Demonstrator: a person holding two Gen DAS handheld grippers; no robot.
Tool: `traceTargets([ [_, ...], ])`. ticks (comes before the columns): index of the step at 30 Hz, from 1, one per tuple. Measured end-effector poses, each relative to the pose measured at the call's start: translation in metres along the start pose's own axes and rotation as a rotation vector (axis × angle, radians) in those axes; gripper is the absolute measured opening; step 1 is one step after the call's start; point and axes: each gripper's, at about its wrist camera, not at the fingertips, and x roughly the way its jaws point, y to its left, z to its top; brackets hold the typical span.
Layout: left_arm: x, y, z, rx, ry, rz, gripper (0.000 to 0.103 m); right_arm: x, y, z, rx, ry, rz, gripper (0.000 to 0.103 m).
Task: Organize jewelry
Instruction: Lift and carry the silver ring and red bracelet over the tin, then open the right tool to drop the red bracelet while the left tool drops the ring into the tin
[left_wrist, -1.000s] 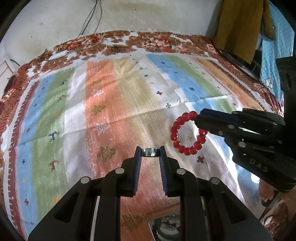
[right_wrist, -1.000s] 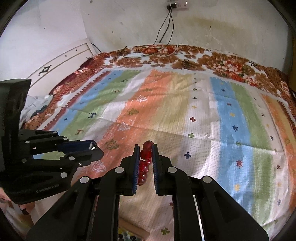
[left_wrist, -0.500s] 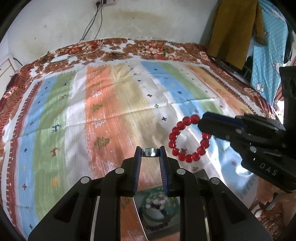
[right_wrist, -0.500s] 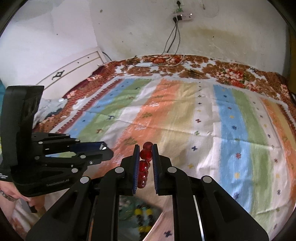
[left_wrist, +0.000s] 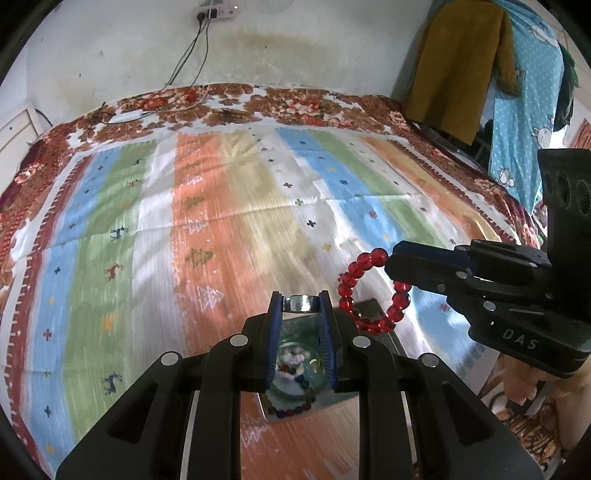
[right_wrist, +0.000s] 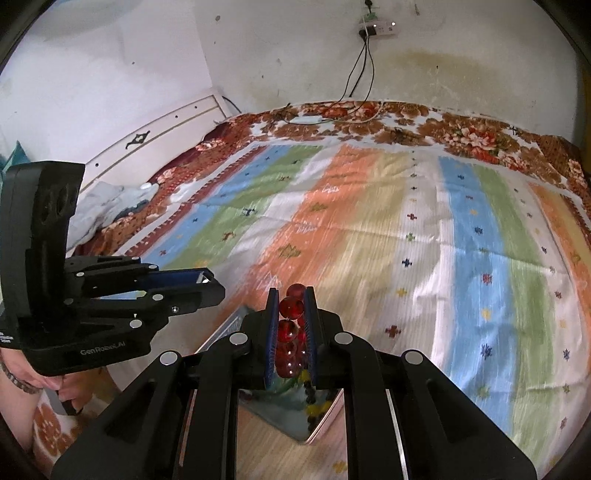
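Left wrist view shows your left tongs (left_wrist: 301, 303) clenched on a small silver ring (left_wrist: 300, 302), pinched crosswise between the blue pads right at the tips. Directly below those tips, seen through the gap between the fingers, sits a shiny metal jewelry box (left_wrist: 397, 341) on the striped bedspread (left_wrist: 155, 236), with mixed coloured beads and bracelets lying inside it. The ring is held above the box, not touching it.

Just to the right of the box, your right tongs (left_wrist: 389, 263) reach in from the side, gripping a red bead bracelet (left_wrist: 371, 291). Most of its loop hangs free below the tips, and the lowest beads dangle over the box's far right corner; you cannot tell from this angle whether they touch the rim.

Right wrist view confirms the grip: the right tongs (right_wrist: 291, 300) are closed on the red bead bracelet (right_wrist: 291, 308), with one bead poking out past the tips and the rest strung down between the pads. Beneath them the jewelry box (right_wrist: 325, 417) shows its open interior with yellow and dark beads. Left of the box, the left tongs (right_wrist: 207, 282) point across toward it, the ring barely visible as a glint at the tips.

Beyond the box the bedspread runs to a floral border by the wall, where a cable (right_wrist: 354, 74) drops from a socket. A mustard garment (left_wrist: 458, 70) hangs far right of the box.
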Motion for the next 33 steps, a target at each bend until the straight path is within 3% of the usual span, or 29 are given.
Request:
traceTargets([
  [8,0.002,-0.008,-0.012,0.023,0.049,-0.003,0.019,-0.001,0.002,-0.015,0.017,0.031,0.018,0.014],
  [10,0.006,-0.009,-0.014,0.034,0.085,0.004,0.022,-0.005,0.004,-0.016,0.013,0.021,0.024,0.018],
  [12,0.006,-0.009,-0.016,0.041,0.088,0.014,0.027,-0.012,0.003,-0.017,0.012,-0.003,0.026,0.034],
  [19,-0.006,-0.006,-0.024,0.024,0.069,0.023,0.032,-0.021,-0.004,-0.023,0.02,-0.017,-0.001,0.035],
  [21,-0.009,-0.006,-0.026,0.022,0.062,0.027,0.04,-0.024,-0.004,-0.026,0.016,-0.024,-0.003,0.043],
  [28,-0.023,-0.005,-0.036,0.006,0.038,0.028,0.056,-0.032,-0.004,-0.037,0.007,-0.021,-0.01,0.049],
  [33,-0.03,-0.007,-0.043,0.009,0.023,0.044,0.072,-0.042,-0.002,-0.045,0.011,-0.032,-0.001,0.063],
])
